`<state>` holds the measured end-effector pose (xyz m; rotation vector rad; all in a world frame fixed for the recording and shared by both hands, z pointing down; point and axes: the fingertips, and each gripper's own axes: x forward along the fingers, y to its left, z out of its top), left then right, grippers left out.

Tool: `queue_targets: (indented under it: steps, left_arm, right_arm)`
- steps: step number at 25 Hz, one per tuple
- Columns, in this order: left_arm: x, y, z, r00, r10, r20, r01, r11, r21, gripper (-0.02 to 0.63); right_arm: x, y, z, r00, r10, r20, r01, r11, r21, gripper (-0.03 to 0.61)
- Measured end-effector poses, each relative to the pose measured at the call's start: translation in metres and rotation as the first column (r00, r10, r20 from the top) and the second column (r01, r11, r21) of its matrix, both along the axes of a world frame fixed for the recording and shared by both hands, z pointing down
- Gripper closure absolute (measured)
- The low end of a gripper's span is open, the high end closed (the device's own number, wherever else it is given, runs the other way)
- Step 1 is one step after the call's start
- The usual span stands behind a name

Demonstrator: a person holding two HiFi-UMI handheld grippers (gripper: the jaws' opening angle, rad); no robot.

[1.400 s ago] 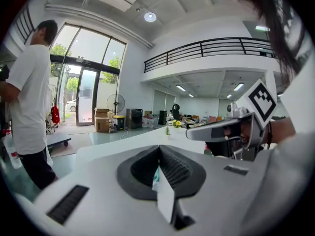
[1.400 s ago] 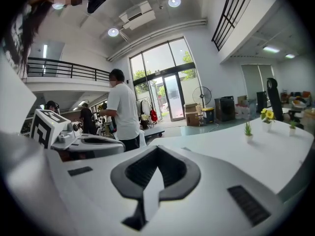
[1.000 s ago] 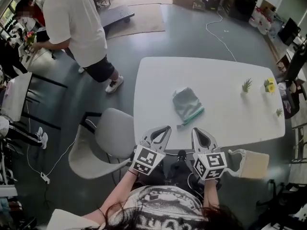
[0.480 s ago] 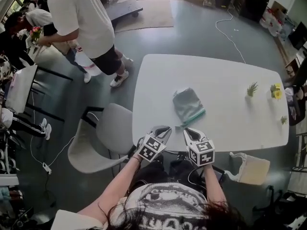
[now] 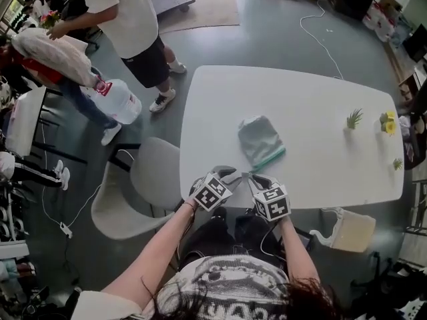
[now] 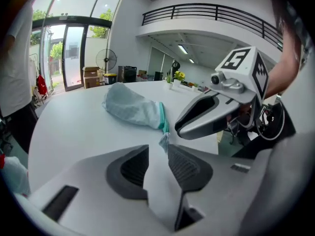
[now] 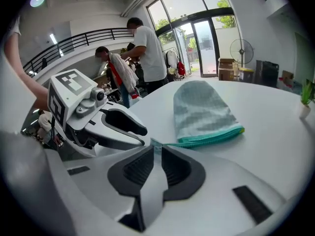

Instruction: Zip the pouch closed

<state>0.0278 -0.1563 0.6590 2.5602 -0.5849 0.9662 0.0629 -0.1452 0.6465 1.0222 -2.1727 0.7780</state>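
A grey-green mesh pouch (image 5: 259, 139) with a teal zipper edge (image 5: 272, 159) lies on the white table (image 5: 313, 105). It also shows in the left gripper view (image 6: 132, 109) and the right gripper view (image 7: 202, 113). A small fabric zipper tab (image 7: 154, 144) trails from the zipper toward the table's near edge. My right gripper (image 5: 251, 177) (image 7: 155, 150) has its jaws closed on that tab. Just left of it, tip to tip, my left gripper (image 5: 233, 173) (image 6: 158, 149) stands slightly open, and the tab (image 6: 164, 140) rests at its right fingertip.
Small potted plants (image 5: 353, 119) and a yellow flower (image 5: 389, 121) stand at the table's right side. A grey chair (image 5: 143, 185) sits left of the table. People stand at the far left (image 5: 130, 19). A bag (image 5: 347, 231) hangs below the right front edge.
Both grippers have moved forward over the table's near edge and drawn together at the zipper tab. Their jaws have narrowed. The people at the left have shifted.
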Motion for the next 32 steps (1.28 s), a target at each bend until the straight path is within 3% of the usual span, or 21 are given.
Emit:
queue_targets:
  steps: [7,14,18,23,29,32]
  left_arm:
    - [0.01,-0.007,0.006,0.999,0.041,0.001,-0.041,0.999,0.0,0.542]
    - [0.02,-0.003,0.011,0.99,0.138,0.042,-0.138,0.99,0.003,0.587]
    - [0.026,0.004,0.01,0.984,0.178,0.021,-0.178,0.984,-0.018,0.598]
    - [0.032,0.011,-0.003,0.984,0.147,-0.1,-0.159,0.98,-0.118,0.6]
    - [0.031,0.015,-0.006,0.985,0.134,-0.112,-0.148,0.981,-0.124,0.601]
    - [0.027,0.014,-0.004,0.988,0.111,-0.107,-0.125,0.984,-0.129,0.601]
  right_arm:
    - [-0.005,-0.003,0.013,0.998,-0.042,-0.04,0.041,0.999,-0.032,0.52]
    - [-0.005,-0.004,0.021,0.994,-0.073,-0.087,0.069,0.997,-0.04,0.505]
    - [-0.001,-0.003,0.022,0.992,-0.065,-0.107,0.062,0.997,-0.036,0.494]
    - [0.001,-0.002,0.021,0.983,-0.089,-0.158,0.088,0.996,-0.013,0.48]
    - [0.007,-0.008,0.018,0.979,-0.037,-0.2,0.043,0.999,0.025,0.568]
    - [0.009,-0.006,0.021,0.977,-0.037,-0.212,0.04,0.999,0.009,0.549]
